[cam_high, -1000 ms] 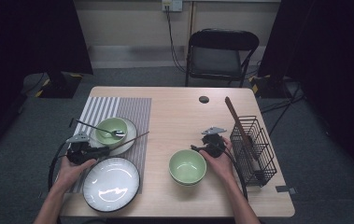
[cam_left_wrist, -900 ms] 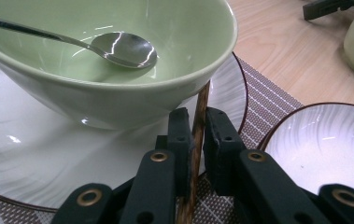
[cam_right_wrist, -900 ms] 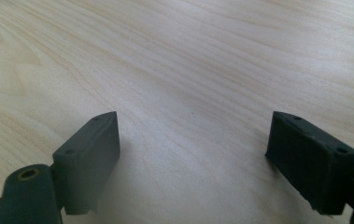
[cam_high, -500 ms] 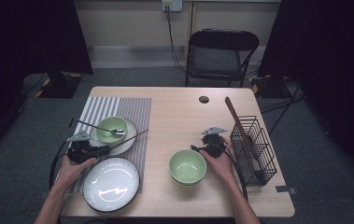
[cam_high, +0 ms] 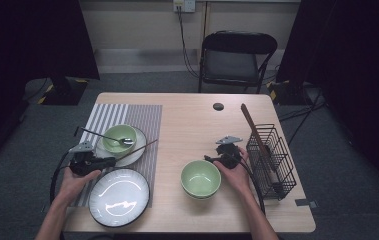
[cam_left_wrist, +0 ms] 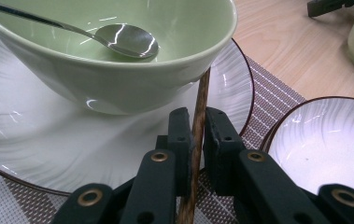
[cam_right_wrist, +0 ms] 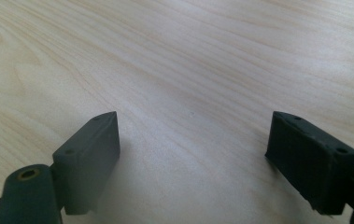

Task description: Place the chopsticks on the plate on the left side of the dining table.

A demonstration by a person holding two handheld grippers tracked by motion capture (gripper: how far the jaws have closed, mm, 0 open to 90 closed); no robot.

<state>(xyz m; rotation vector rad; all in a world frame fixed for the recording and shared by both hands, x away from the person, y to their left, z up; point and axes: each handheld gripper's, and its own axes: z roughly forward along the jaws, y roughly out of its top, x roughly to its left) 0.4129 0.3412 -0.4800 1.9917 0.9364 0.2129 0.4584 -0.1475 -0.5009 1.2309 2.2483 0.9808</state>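
Nothing has shifted since the earlier frame – both hands sit where they were, and the bowls and plates lie as before.

Farthest left, the left gripper [cam_high: 108, 161] is clamped on a thin brown chopstick [cam_left_wrist: 197, 140]; in the left gripper view the pads pinch the stick partway along its shaft, and it runs on ahead of the jaws until its tip passes under the rim of the green bowl [cam_left_wrist: 118, 60]. That bowl stands on a white plate [cam_left_wrist: 48, 140] just beyond the jaws, with a metal spoon [cam_left_wrist: 118, 39] lying inside it. To the jaws' right, nearer the person, sits a second white plate [cam_high: 119, 196], half on the striped placemat [cam_high: 127, 116].

The chopstick looks light, stiff and smooth – likely to swivel or slip between two narrow pads. I judge a hold nearer its middle would keep it from tipping, and firm but modest pressure should do, since it is not fragile.

Further right stands another green bowl [cam_high: 200, 178], with the right gripper [cam_high: 212, 159] just beside its rim; its jaws stand wide with only bare wooden table [cam_right_wrist: 188, 70] between them. Beyond that hand is a black wire basket [cam_high: 272, 160] with a brown utensil [cam_high: 253, 127] leaning in it.
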